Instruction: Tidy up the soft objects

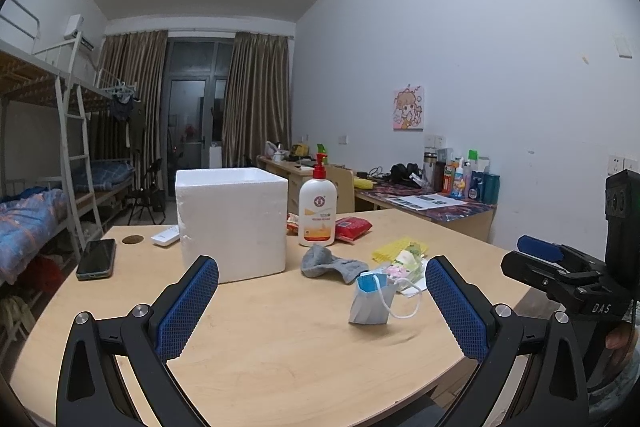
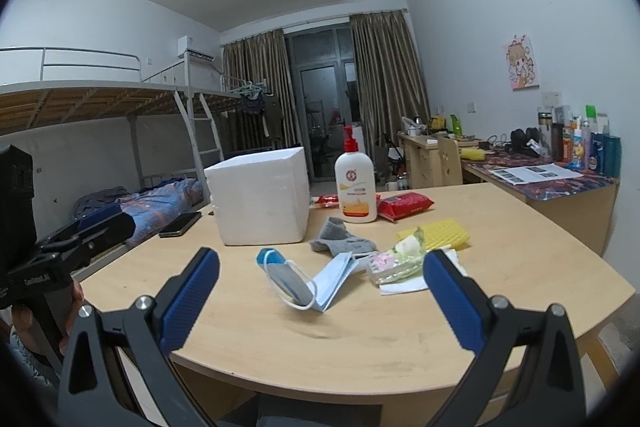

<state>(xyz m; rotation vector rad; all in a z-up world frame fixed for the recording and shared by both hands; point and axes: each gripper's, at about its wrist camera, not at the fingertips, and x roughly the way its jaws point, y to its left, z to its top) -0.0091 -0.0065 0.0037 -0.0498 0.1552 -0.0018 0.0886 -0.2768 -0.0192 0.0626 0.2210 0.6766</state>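
Foam box [image 1: 232,223], one grey sock [image 1: 332,263], perhaps two masks [image 1: 370,301] on the desk [image 1: 280,339]; both claws [image 1: 322,307] [image 2: 320,301] gape, empty.

Read "DAS" in pale letters on the black body of the right gripper [image 1: 538,254], seen from the left wrist view. Made out pale lettering on the left gripper [image 2: 96,227] body in the right wrist view, partly legible, ending in "AI". Found pump bottle [image 2: 356,187] label print too small to read.
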